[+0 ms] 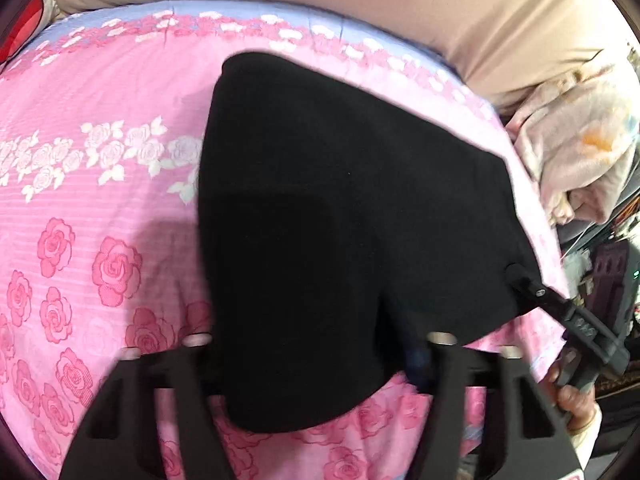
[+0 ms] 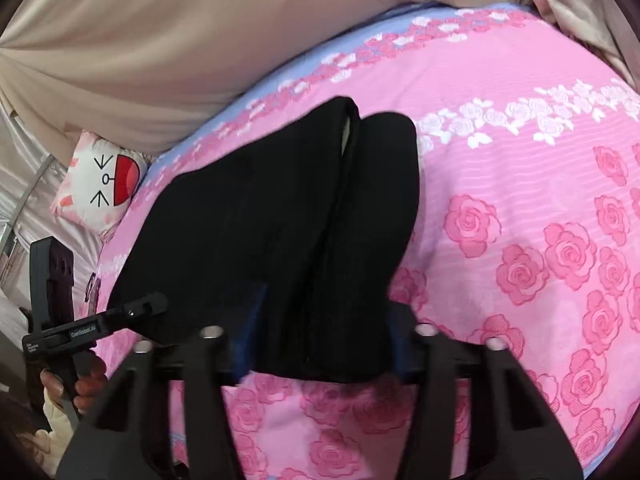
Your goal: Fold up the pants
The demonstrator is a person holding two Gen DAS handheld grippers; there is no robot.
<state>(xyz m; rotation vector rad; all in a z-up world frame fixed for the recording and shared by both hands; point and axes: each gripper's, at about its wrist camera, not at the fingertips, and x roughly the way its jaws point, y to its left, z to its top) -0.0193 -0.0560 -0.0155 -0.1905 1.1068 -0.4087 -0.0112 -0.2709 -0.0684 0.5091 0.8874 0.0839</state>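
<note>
Nearest the left wrist camera, the left tongs (image 1: 316, 364) are pinching the near edge of the black, soft fabric pants (image 1: 340, 216), with dark cloth filling the gap between the two fingers. In the right wrist view, the right tongs (image 2: 320, 360) likewise grip a bunched near edge of the pants (image 2: 280, 232), the cloth gathered thickly between the fingers. Each tool also shows in the other's view: the right one at 4 o'clock in the left view, the left one at 8 o'clock in the right view, each clamped on the garment's edge.

The pants lie across a pink bedspread printed with roses (image 1: 80, 240), running away from the cameras toward 12 o'clock, and appear already doubled lengthwise, two dark layers side by side.

The fabric looks light, limp and somewhat thick; it will likely sag and drape rather than hold shape, so corners and hems seem the best places to hold.

Beyond, a beige curtain (image 2: 140, 40) hangs past the bed, and a white cartoon-face pillow (image 2: 100, 176) sits at 9 o'clock.
</note>
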